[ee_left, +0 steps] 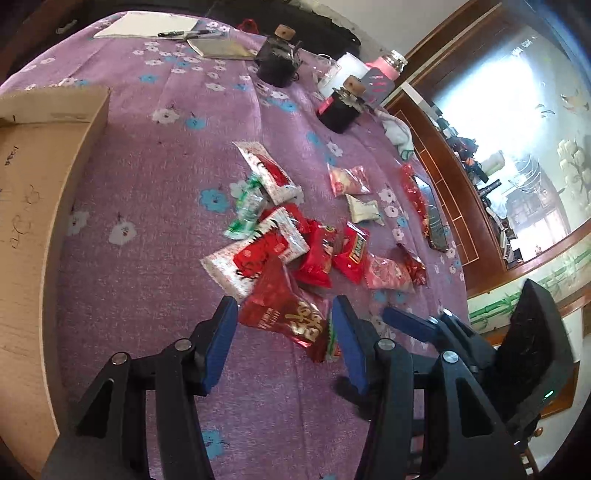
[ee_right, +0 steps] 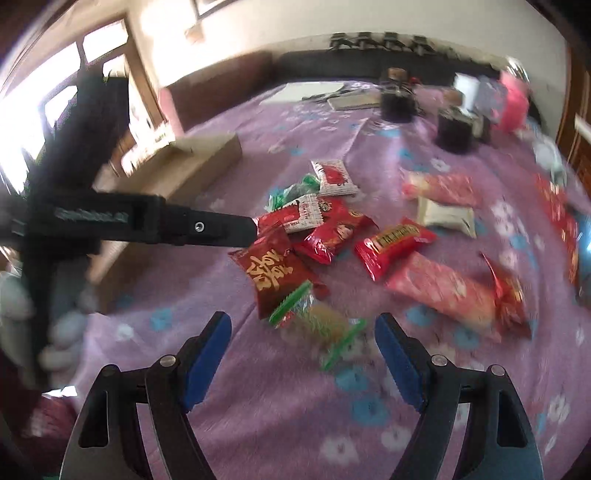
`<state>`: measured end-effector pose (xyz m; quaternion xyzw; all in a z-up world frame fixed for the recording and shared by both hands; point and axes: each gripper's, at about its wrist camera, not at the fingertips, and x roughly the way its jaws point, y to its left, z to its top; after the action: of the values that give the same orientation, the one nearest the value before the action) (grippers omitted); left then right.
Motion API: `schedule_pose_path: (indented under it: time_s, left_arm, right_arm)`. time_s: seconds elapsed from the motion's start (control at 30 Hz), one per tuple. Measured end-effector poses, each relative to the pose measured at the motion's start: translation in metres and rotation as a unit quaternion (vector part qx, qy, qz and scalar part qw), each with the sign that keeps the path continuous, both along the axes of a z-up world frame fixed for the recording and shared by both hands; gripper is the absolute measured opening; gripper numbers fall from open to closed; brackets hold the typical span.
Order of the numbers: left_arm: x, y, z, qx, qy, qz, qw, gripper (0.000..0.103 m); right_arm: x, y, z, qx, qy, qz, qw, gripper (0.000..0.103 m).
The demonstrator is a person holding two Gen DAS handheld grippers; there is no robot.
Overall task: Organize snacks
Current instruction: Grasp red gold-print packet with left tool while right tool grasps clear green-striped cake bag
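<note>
Snacks: dark red packet dead ahead of my left gripper — jaws half-open, empty.
Green-edged packet: probably lies slantwise before my right gripper — wide, empty.

A purple floral tablecloth covers the surface. Dark wooden panelling frames a bright painted glass panel. Daylight enters through windows; the wall is white.

Ahead of my left tongs the snack packets lie heaped on the counter; the cardboard box sits left, two jars far behind, my right tongs alongside.
</note>
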<state>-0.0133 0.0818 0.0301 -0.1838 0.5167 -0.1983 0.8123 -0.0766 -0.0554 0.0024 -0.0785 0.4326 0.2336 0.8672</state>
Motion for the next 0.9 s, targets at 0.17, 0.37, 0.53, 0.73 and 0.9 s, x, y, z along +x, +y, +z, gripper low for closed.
schedule_pose_path:
  time_s: [0.17, 0.37, 0.53, 0.73, 0.9]
  left_arm:
    - [-0.001, 0.000, 0.000, -0.015, 0.006, 0.003, 0.9999, 0.051]
    - [-0.004, -0.015, -0.004, 0.003, 0.007, 0.004, 1.0000, 0.051]
    - [-0.002, -0.037, -0.005, 0.079, -0.024, -0.001, 0.9966, 0.062]
    - [-0.004, -0.056, -0.009, 0.154, -0.063, -0.022, 0.9859, 0.062]
    - [-0.013, -0.085, -0.014, 0.186, -0.070, -0.058, 0.9784, 0.062]
  right_arm:
    - [0.007, 0.011, -0.011, -0.029, 0.001, 0.002, 1.000, 0.049]
    - [0.001, -0.008, -0.010, -0.021, 0.011, -0.035, 0.999, 0.043]
    - [-0.009, -0.036, -0.010, 0.015, 0.027, -0.053, 0.998, 0.043]
    - [-0.016, -0.048, -0.010, 0.033, 0.030, -0.062, 0.997, 0.044]
    - [-0.021, -0.048, -0.010, 0.039, 0.023, -0.067, 0.997, 0.044]
